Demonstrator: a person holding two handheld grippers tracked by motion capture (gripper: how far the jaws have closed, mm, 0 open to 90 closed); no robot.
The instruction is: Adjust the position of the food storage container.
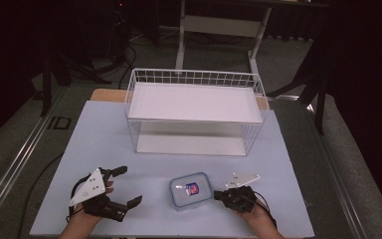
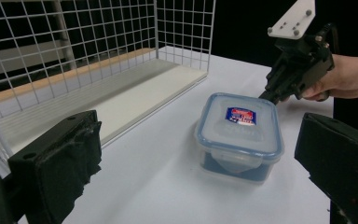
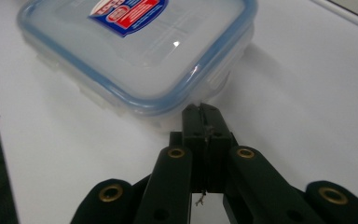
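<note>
A clear plastic food box with a blue-rimmed lid and a red-and-blue label [image 1: 191,190] [image 2: 239,130] [image 3: 140,46] sits on the white table near the front edge. My right gripper [image 1: 218,194] [image 2: 268,94] [image 3: 203,111] is shut with nothing between its jaws, and its tips are at the box's right side, touching or nearly touching the lid's corner. My left gripper [image 1: 128,185] rests to the left of the box with its jaws wide open and pointing toward it; the box lies ahead of and between its two black pads [image 2: 60,163].
A white wire basket [image 1: 195,110] [image 2: 98,56] with a white upper shelf stands at the middle and back of the table, its open side facing me. The pale table surface [image 1: 104,149] stretches between the basket and the box. Dark floor and a desk frame lie beyond.
</note>
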